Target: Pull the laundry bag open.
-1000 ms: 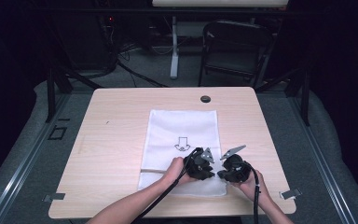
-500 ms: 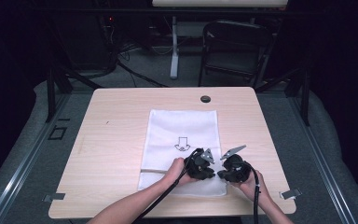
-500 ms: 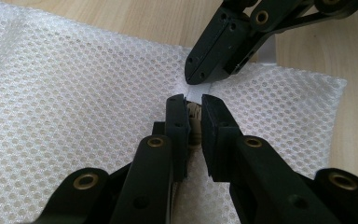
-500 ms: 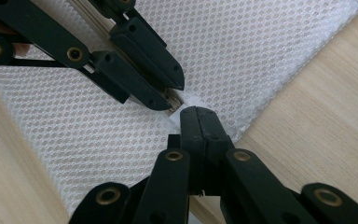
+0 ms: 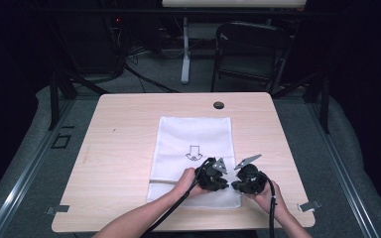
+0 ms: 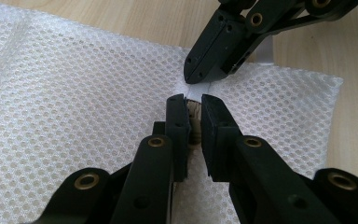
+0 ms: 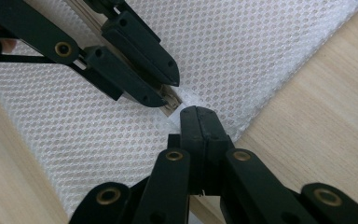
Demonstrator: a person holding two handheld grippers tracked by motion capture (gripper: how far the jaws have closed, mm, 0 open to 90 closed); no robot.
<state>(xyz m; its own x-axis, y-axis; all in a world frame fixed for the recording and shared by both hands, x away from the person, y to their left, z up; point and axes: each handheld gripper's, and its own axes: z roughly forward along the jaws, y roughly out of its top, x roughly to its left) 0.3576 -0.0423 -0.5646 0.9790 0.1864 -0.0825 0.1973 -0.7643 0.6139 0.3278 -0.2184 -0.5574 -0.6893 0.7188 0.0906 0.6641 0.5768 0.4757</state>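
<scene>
A white mesh bag (image 5: pixel 193 134) with a printed arrow (image 5: pixel 194 153) lies flat on the wooden table (image 5: pixel 124 148). Both grippers meet tip to tip at its near right part. My left gripper (image 6: pixel 193 100) has just been closing, and its jaws now press on a small tan tab (image 6: pixel 195 119) at the bag's seam. From the right gripper view the tab (image 7: pixel 170 105) sits between the left gripper's (image 7: pixel 168 91) jaws. My right gripper (image 7: pixel 196 111) is shut on a pinch of the bag's (image 7: pixel 242 46) white fabric right beside the tab. In the high view, hands hold the left gripper (image 5: pixel 214 177) and the right gripper (image 5: pixel 248 181) over the bag's near edge.
A round cable hole (image 5: pixel 219 105) sits at the table's far edge. A folding chair (image 5: pixel 250 49) and floor cables lie beyond the table. Bare wood lies to the left of the bag and along its right side.
</scene>
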